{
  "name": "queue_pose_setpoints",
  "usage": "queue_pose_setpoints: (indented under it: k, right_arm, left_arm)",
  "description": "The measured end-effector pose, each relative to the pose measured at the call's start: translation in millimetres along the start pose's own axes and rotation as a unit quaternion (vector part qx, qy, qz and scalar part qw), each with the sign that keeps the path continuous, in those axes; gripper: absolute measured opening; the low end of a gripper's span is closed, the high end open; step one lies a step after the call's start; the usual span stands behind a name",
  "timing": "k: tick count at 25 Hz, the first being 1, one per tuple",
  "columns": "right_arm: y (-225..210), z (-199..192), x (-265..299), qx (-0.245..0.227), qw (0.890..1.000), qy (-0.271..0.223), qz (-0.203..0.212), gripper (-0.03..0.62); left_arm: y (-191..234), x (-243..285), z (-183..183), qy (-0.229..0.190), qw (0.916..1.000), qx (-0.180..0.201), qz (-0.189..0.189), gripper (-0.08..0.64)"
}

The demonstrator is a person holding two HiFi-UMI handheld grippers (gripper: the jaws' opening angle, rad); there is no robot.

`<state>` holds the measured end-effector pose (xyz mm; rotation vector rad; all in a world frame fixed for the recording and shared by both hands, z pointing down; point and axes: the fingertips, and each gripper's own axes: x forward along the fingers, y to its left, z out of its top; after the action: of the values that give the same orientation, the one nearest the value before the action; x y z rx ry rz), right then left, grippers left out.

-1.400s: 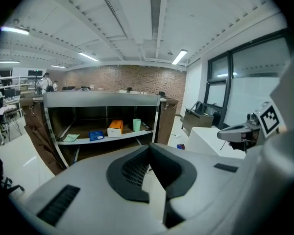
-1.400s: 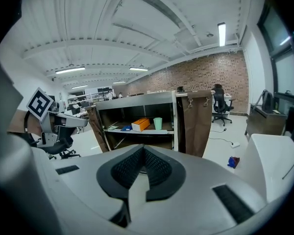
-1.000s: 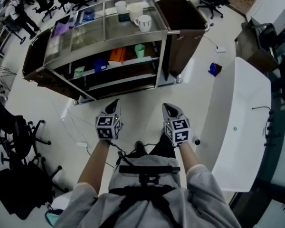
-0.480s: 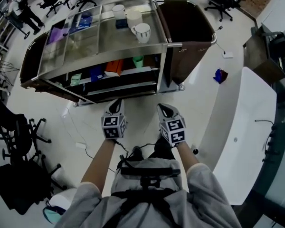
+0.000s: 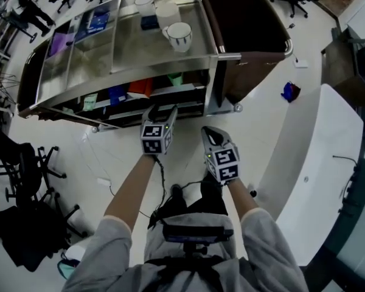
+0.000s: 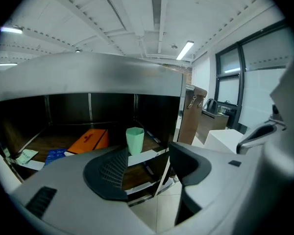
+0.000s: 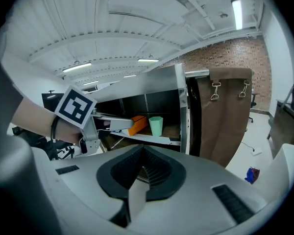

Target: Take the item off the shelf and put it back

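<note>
Before the shelf (image 5: pixel 182 90), the left claw (image 5: pixel 162 109) reaches forward, jaws just opened, empty; the right claw (image 5: pixel 208 131) hangs back, closed.

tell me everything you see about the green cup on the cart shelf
The green cup is pale mint, plastic-looking, with faintly faceted sides narrowing toward the base. It stands upright, mouth up, near the right end of the cart's shelf, apart from the orange box on its left. Only the shelf touches it.
</note>
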<state>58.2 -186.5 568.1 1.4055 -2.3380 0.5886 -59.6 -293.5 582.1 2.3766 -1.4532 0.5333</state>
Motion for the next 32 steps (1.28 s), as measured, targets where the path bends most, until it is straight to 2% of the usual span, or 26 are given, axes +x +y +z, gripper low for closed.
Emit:
queue_pose_setpoints:
  k: [9,13,21,28,30,31,32]
  right_arm:
    - [-26.1,-5.1,44.0,0.003,1.0,0.002,0.004,0.009]
    - [-41.2,-14.4,62.8,0.004,1.0,0.003,0.002,0.011]
    - [-59.4,-28.1,77.5,0.014,1.0,0.007,0.001,0.011]
    - [-72.5,-38.8,77.8,0.023,1.0,0.009,-0.006,0.009]
    - [-73.6,-40.9,76.6,0.02,1.0,0.012,-0.006,0.011]
    - [-73.1,-40.8,75.5,0.02,1.0,0.013,-0.005,0.011]
    - [-72.4,-40.2,74.4,0.019,1.0,0.013,-0.004,0.011]
  left_arm:
    - [20.8,92.1,-5.4,0.005,0.9999,-0.008,0.011,0.422]
    - [27.8,125.1,1.0,-0.003,0.9998,-0.007,0.016,0.463]
    - [39.2,166.2,0.8,0.003,0.9995,0.015,0.026,0.465]
    - [44.4,180.6,2.3,-0.001,0.9993,0.015,0.034,0.463]
    - [46.5,180.7,1.3,0.005,0.9989,0.023,0.041,0.436]
    - [48.3,179.5,1.3,0.007,0.9985,0.028,0.047,0.362]
    - [49.7,177.9,1.5,0.008,0.9981,0.031,0.052,0.321]
